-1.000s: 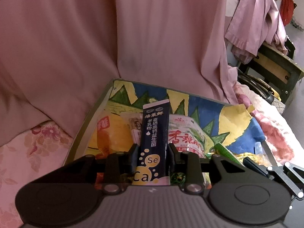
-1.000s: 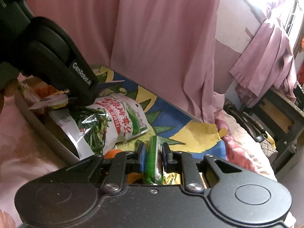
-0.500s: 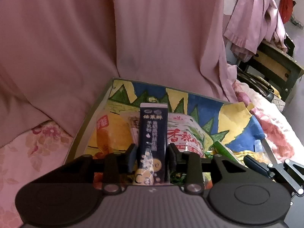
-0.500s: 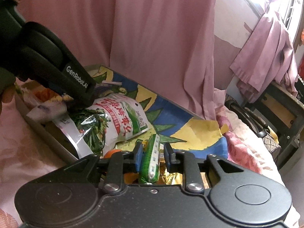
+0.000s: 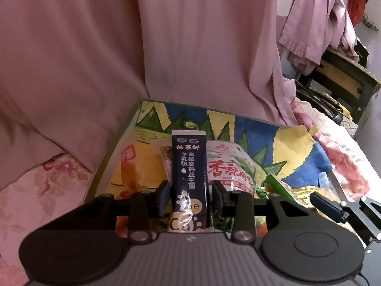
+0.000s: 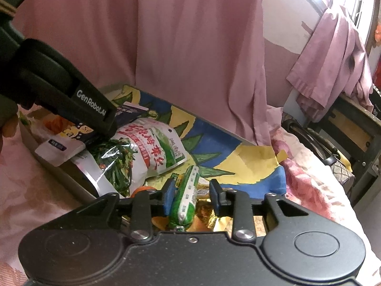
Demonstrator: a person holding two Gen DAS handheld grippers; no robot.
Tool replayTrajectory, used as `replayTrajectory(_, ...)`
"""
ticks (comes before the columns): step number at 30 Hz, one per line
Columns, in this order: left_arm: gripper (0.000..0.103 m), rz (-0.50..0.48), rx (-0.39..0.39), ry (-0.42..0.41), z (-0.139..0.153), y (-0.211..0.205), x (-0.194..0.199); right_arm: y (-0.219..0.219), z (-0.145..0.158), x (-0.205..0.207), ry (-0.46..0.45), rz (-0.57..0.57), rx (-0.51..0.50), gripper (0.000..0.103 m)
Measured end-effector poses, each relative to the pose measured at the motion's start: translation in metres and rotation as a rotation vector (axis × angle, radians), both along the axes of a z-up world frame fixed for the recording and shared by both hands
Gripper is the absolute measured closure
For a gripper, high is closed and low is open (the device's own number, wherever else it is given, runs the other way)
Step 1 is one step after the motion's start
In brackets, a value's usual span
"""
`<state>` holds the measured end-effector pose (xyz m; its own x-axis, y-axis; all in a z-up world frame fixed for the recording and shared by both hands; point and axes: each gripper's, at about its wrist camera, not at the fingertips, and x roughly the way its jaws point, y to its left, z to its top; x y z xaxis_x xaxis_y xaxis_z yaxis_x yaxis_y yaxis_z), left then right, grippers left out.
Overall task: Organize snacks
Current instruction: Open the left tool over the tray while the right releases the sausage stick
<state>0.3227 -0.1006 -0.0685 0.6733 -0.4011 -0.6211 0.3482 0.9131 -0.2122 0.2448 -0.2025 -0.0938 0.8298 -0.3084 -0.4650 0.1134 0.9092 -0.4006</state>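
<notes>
I am at the release step, letting two snacks go into the shallow tray (image 5: pixel 107 166) with the painted lining. Nearest to me, my right gripper (image 6: pixel 190 196) has its jaws opening around the green sausage stick (image 6: pixel 187 197); its left pad looks still against the stick, with a clear gap at the right pad, and the stick lies tilted on the gold and orange wrappers beneath. My left gripper (image 5: pixel 189 196) is opening too, with the dark navy milk-powder sachet (image 5: pixel 189 166) upright between the jaws and thin gaps on both sides, so it appears free. Just beyond both sits the white-and-green bag of spicy vegetable snack (image 6: pixel 152 152), with an orange packet (image 5: pixel 129 166) to its left. Both grippers point downward over the tray's near edge, side by side. Next I judge the jaws must widen fully before I draw back, so neither snack is dragged out.
</notes>
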Motion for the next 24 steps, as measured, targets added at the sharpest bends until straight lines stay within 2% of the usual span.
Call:
replayTrajectory(6,0.05,-0.003,-0.013,-0.026,0.007,0.002,-0.006,-0.006,0.007,-0.004,-0.021,-0.02,0.043,0.053)
replayTrajectory(12,0.042,0.011,-0.012,-0.049,0.015,0.003,-0.01,-0.013,0.019,-0.01,-0.061,-0.045,0.087,0.044)
replayTrajectory(17,0.031,0.029,-0.014,-0.067,0.019,0.005,-0.014,-0.02,0.027,-0.014,-0.082,-0.068,0.132,0.039)
replayTrajectory(24,0.013,0.069,-0.008,-0.104,0.026,0.01,-0.023,-0.028,0.041,-0.023,-0.127,-0.082,0.177,0.023)
